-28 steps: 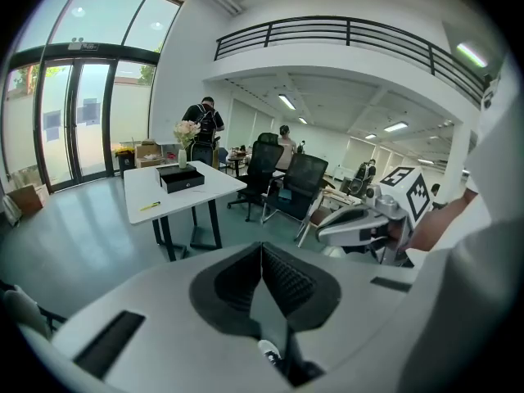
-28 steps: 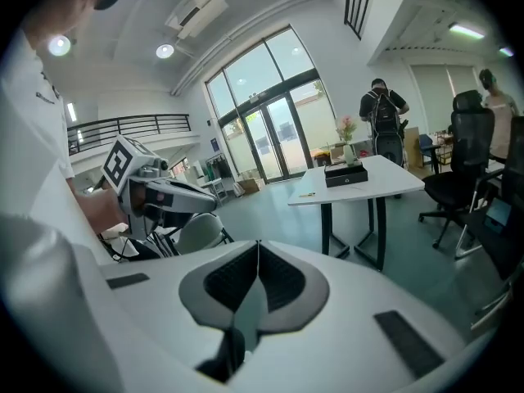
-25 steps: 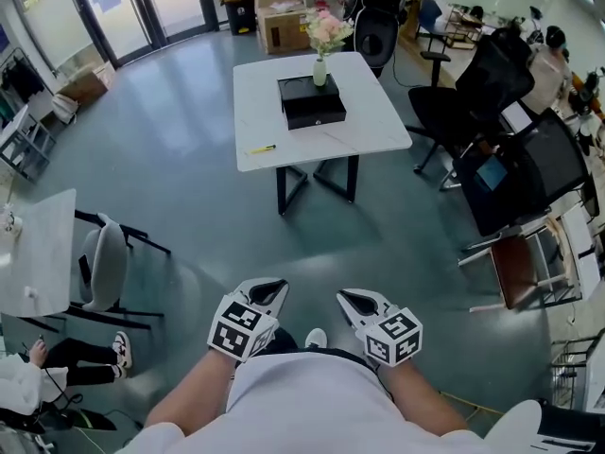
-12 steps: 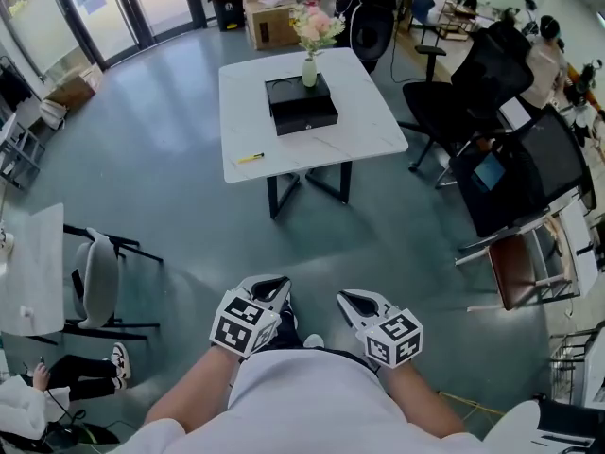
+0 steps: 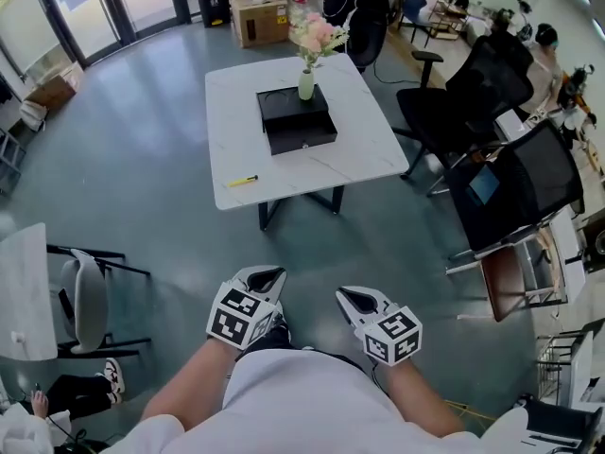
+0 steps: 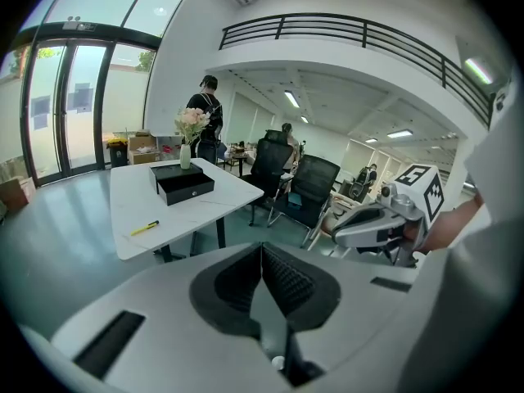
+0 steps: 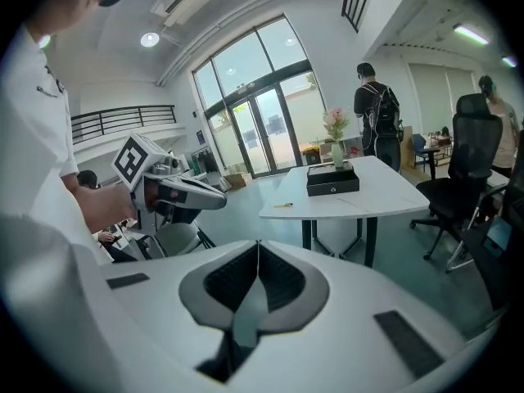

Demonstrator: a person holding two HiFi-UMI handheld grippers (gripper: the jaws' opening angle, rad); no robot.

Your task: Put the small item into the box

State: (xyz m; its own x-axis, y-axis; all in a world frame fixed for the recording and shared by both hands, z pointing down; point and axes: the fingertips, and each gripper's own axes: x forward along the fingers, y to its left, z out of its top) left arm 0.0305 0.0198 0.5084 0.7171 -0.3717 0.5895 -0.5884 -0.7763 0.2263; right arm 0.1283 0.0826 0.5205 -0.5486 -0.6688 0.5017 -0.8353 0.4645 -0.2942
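My left gripper (image 5: 267, 278) and right gripper (image 5: 354, 300) sit side by side just before my body, well apart from the table (image 5: 364, 145) ahead of me across open floor (image 5: 161, 159). The box (image 5: 297, 121) lies on the table's middle. A vase (image 5: 306, 85) stands on the box's far edge. The pen (image 5: 242, 182) lies on the table near its front left edge, left of the box and apart from it. Office chairs (image 5: 444, 112) stand right of the table. Cardboard boxes (image 5: 257, 19) and a person (image 5: 364, 3) are behind it. A second table (image 5: 24, 291) is at my far left, with a chair (image 5: 83, 301) just beside its right edge.
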